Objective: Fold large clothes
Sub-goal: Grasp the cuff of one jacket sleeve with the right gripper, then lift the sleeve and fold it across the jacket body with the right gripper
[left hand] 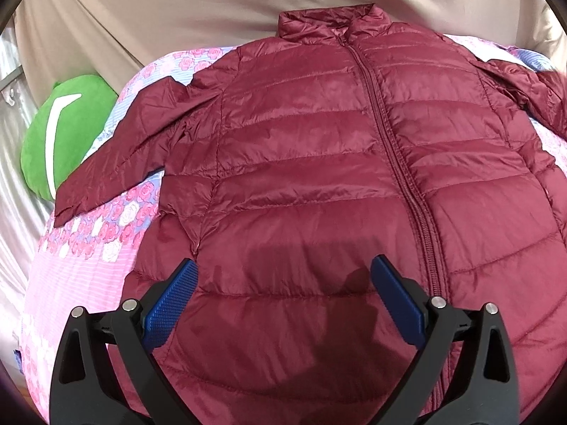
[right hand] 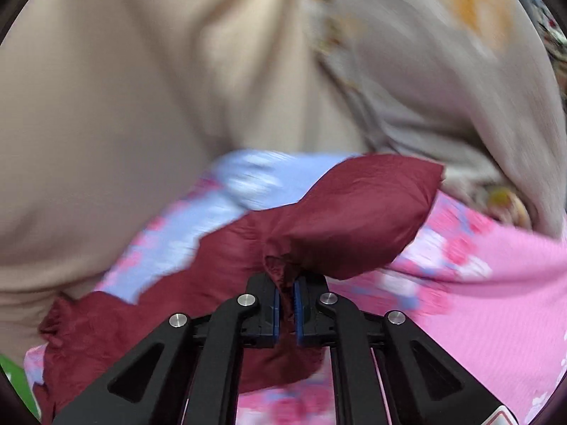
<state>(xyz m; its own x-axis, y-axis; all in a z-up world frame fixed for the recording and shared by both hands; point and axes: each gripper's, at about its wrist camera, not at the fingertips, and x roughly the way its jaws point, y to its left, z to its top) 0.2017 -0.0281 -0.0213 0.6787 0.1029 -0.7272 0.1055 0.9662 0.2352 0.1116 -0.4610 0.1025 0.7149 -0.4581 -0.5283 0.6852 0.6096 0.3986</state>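
A dark red quilted jacket lies front up and zipped on a pink floral bedsheet, collar at the far end and both sleeves spread out. My left gripper is open and empty, hovering over the jacket's lower front near the hem. My right gripper is shut on the jacket's right sleeve and holds a bunched fold of it lifted above the sheet. The cuff end sticks out past the fingers. The right wrist view is blurred.
A green plush cushion sits at the bed's left edge. Beige curtain fabric hangs behind the bed and fills the right wrist view's background. Silvery cloth lies at the far left.
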